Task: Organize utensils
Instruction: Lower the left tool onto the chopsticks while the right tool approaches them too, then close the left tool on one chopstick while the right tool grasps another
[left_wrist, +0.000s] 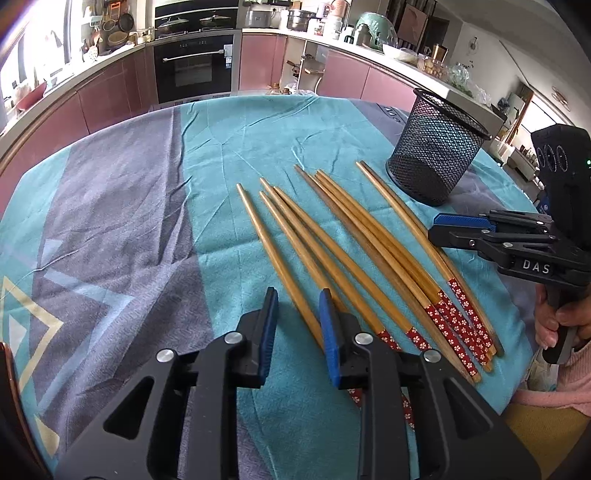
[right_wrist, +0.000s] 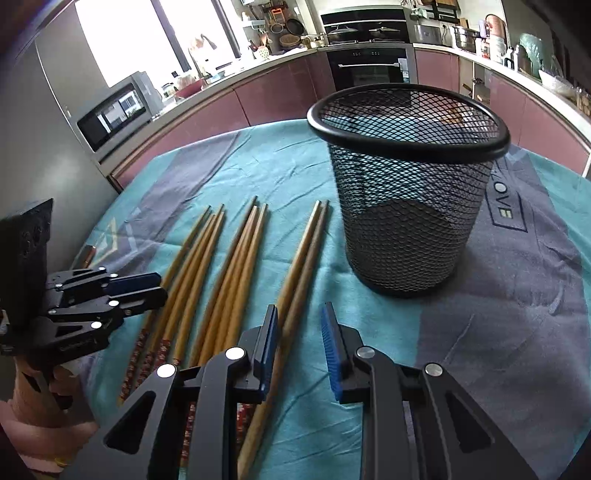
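Observation:
Several wooden chopsticks (left_wrist: 351, 258) with red flowered ends lie fanned on the teal and grey tablecloth (left_wrist: 129, 206). An upright black mesh cup (left_wrist: 436, 155) stands beyond them, with nothing showing inside it. My left gripper (left_wrist: 300, 328) hovers over the near ends of the leftmost chopsticks, its blue pads apart with only cloth and a chopstick below in the gap. In the right wrist view, my right gripper (right_wrist: 300, 336) is open just right of the chopsticks (right_wrist: 229, 277) and in front of the cup (right_wrist: 410, 206), holding nothing. The left gripper (right_wrist: 159, 286) shows there at the left.
A hand in a pink sleeve (left_wrist: 557, 325) holds the right gripper (left_wrist: 434, 227) at the table's right edge. Pink kitchen cabinets, an oven (left_wrist: 194, 62) and a microwave (right_wrist: 114, 110) curve around behind the table. A small brown object (right_wrist: 88, 254) lies at the cloth's far left.

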